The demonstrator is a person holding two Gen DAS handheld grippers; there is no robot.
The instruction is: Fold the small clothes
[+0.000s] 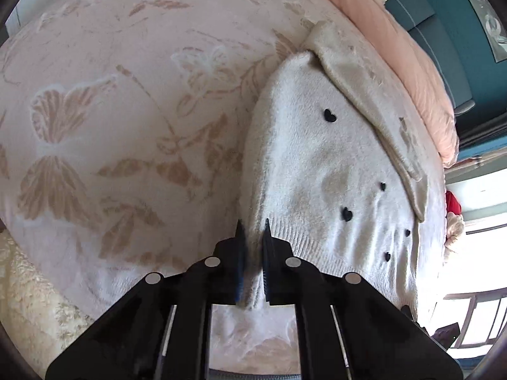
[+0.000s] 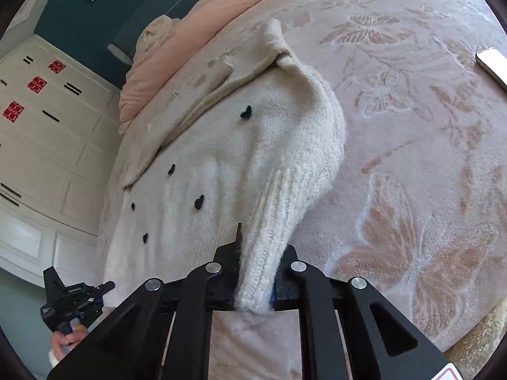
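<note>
A white fuzzy sweater (image 1: 317, 164) with small black heart buttons lies flat on the bed, one sleeve (image 1: 364, 95) folded slantwise across its top. My left gripper (image 1: 253, 234) is shut on the ribbed hem at the sweater's near left corner, and cloth runs between its fingers. In the right wrist view the same sweater (image 2: 206, 164) spreads to the left. My right gripper (image 2: 261, 253) is shut on the ribbed cuff of the other sleeve (image 2: 285, 190), which rises off the bed towards it. The left gripper (image 2: 109, 285) shows at the lower left, held by a hand (image 2: 68, 338).
The bed wears a pale pink blanket with a butterfly pattern (image 1: 111, 110). A peach duvet (image 1: 412, 63) is bunched along the far edge against a teal wall. A white flat object (image 2: 492, 63) lies at the right. White wardrobe doors (image 2: 41, 126) stand beyond the bed.
</note>
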